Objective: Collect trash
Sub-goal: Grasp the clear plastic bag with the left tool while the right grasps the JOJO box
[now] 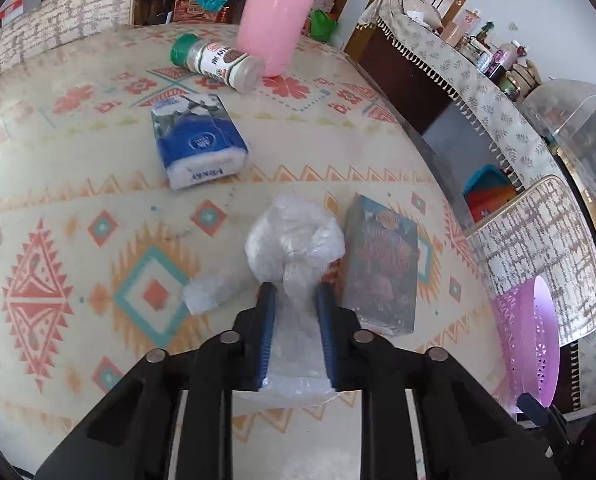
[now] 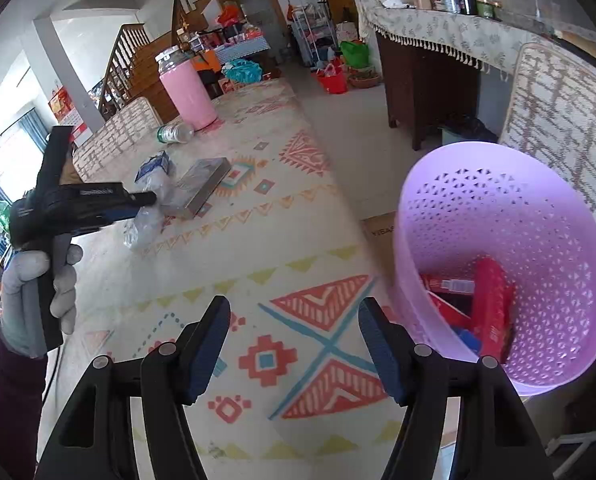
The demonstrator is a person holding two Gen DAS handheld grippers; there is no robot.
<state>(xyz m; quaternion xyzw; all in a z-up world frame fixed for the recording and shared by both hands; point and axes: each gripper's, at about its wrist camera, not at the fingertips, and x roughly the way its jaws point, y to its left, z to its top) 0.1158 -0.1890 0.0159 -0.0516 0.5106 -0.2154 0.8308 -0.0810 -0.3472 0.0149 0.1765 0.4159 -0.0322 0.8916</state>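
My left gripper (image 1: 296,294) is shut on a crumpled clear plastic bag (image 1: 294,236), held just above the patterned tablecloth (image 1: 78,208). The bag also shows in the right wrist view (image 2: 146,220), hanging from the left gripper (image 2: 138,206). My right gripper (image 2: 294,316) is open and empty over the table's near edge. A lilac perforated basket (image 2: 538,208) stands just right of it, beyond the table edge, with red packets (image 2: 492,312) inside. The basket shows at the right edge of the left wrist view (image 1: 534,340).
On the table lie a dark flat box (image 1: 382,264) beside the bag, a blue tissue pack (image 1: 198,140), a green-capped spice jar (image 1: 218,62) on its side and a tall pink bottle (image 1: 278,12). Chairs (image 1: 538,248) and a cloth-covered sideboard (image 1: 458,64) stand to the right.
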